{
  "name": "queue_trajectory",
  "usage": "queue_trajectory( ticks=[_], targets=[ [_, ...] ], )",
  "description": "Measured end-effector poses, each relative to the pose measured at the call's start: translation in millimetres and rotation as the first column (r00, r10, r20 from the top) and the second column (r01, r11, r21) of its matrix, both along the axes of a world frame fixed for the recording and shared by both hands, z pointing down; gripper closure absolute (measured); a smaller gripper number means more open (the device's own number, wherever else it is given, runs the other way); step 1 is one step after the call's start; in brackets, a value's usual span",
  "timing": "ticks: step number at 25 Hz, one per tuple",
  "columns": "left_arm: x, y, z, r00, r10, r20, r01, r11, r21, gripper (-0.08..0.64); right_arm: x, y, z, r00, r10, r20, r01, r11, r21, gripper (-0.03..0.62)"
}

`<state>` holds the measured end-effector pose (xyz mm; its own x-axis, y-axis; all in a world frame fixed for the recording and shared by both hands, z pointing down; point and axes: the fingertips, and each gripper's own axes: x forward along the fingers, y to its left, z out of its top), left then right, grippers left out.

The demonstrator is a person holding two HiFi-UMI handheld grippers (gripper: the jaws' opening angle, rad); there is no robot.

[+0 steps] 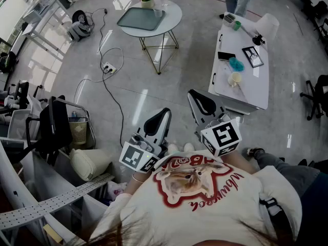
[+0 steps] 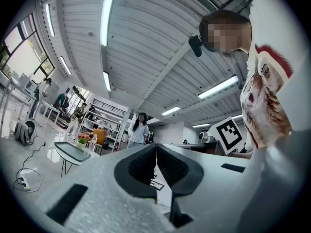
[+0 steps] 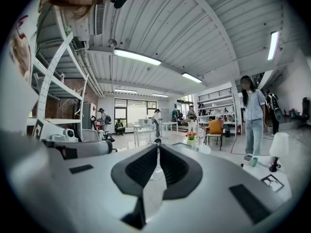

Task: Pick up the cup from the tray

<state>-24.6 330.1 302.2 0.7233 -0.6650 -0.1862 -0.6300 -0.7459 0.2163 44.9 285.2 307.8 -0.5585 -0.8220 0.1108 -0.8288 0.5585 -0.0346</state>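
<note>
Left tool [image 2: 156, 146] and right tool [image 3: 157, 143] are pressed together, empty; the tray [image 1: 134, 20] holds a cup [image 1: 158, 13].

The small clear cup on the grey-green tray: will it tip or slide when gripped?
The small clear cup looks see-through and thin, so it is probably light and might deform under a firm squeeze. It stands upright near a corner of the grey-green tray, whose surface looks smooth, so a sideways nudge could slide or tip it.
</note>
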Motion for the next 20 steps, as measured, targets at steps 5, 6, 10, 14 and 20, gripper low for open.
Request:
queue_trajectory(
  ticks=[5,6,10,14,20],
  targets=[
    [-5.6,3.7,5.3,1.000,-0.012,0.009,0.012,1.000,0.011,0.546,-1.3,4.8,0.0,1.000,-0.002,0.004,0.002,1.000,-0.003,0.552],
    [-5.7,3.6,4.5,1.000,-0.013,0.007,0.013,1.000,0.012,0.546,-1.2,4.7,-0.5,1.000,-0.002,0.005,0.002,1.000,-0.003,0.552],
    [-4.6,4.6,4.7,1.000,-0.016,0.007,0.016,1.000,0.010,0.546,-0.4,5.5,0.2,1.000,-0.003,0.007,0.003,1.000,-0.006,0.552],
    [-5.6,8.1,5.6,1.000,-0.016,0.006,0.016,1.000,0.008,0.546,-2.4,9.8,0.5,1.000,-0.006,0.007,0.006,1.000,-0.005,0.552],
    [-1.6,10.7,7.1,1.000,-0.017,-0.002,0.017,1.000,0.002,0.546,3.1,11.8,-2.3,1.000,0.003,0.020,-0.003,1.000,0.008,0.552]
  ],
)
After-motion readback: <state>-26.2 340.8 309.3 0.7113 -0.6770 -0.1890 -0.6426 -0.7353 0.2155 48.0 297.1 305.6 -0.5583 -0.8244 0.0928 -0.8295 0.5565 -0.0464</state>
